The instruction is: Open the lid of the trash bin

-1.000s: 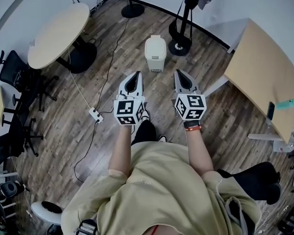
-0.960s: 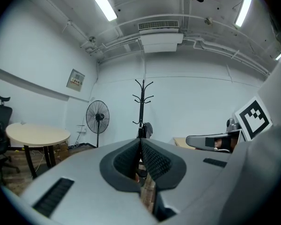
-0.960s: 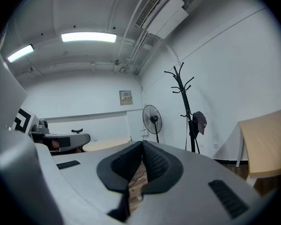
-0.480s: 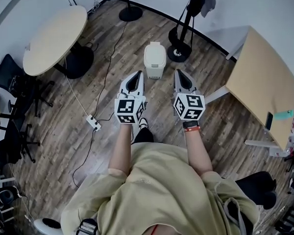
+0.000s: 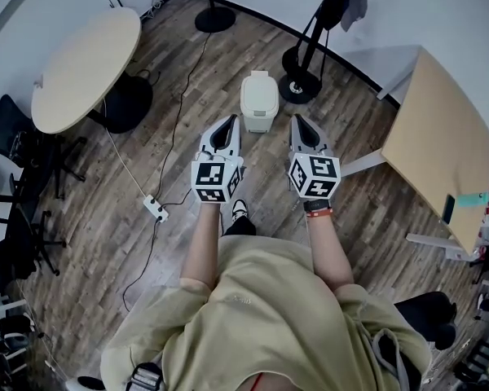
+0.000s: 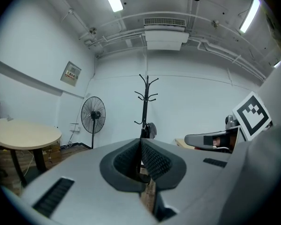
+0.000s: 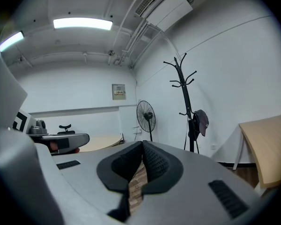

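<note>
Both claws are up in front of the person, side by side and level with each other, marker cubes facing back toward the chest. The left claw [image 5: 229,120] has its dark ribbed pads [image 6: 152,159] pressed together at the tips, with nothing caught between them, only a sliver of wood floor [image 5: 187,145] showing through the gap lower down. It's the same on the right claw [image 5: 298,120]: jaws closed tip to tip and empty, floorboards peeking through below the pads [image 7: 155,161]. The trash bin [image 5: 259,102], a small cream-white one, stands on the floor just ahead of the two claws, roughly between their lines and clear of both. Its lid [image 5: 259,90] is down flat on top, and neither claw touches it. Beyond the bin, ahead of the right claw, the black coat stand [image 5: 310,35] rises with something grey hung on it. Out to the left claw's side sits a round table [image 5: 85,68], and a white power strip [image 5: 156,209] lies on the floor back and to the left of that claw. Off to the right claw's side is a pale rectangular table [image 5: 436,145]. From the left claw's own view, a pedestal fan [image 6: 92,114] stands against the far wall beside the coat stand [image 6: 145,107].
</note>
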{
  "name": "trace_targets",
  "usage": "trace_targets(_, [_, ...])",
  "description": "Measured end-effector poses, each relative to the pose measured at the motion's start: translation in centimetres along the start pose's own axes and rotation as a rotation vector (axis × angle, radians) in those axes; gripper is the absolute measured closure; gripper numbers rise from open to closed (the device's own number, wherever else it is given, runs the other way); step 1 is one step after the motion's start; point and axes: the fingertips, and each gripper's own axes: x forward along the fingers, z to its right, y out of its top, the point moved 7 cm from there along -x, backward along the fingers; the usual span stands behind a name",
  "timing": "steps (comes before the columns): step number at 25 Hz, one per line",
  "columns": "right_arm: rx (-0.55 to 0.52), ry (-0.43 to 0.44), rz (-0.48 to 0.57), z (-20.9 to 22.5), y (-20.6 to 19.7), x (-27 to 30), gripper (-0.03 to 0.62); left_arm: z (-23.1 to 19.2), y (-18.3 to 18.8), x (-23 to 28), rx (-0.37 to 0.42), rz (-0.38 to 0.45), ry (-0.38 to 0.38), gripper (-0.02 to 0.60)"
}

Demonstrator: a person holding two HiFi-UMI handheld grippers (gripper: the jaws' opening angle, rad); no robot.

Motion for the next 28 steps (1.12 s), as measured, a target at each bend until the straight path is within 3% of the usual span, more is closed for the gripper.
trace_targets(12, [0.005, -0.010, -0.025, -1.1, -0.2, 6.8, 0.579, -4.9, -0.3, 4.9, 0.047, -0.028, -0.012, 0.560])
trace_targets(20, [0.017, -0.016, -0.030, -3.2, -0.6, 12.2, 0.579, -10.4, -0.3, 7.1, 0.033, -0.022, 0.008, 0.560])
trace_targets(28, [0.005, -0.012, -0.041, -6.3, -1.6, 16.5, 0.577, -15.2, -0.8, 8.5, 0.022, -0.001, -0.037, 0.561])
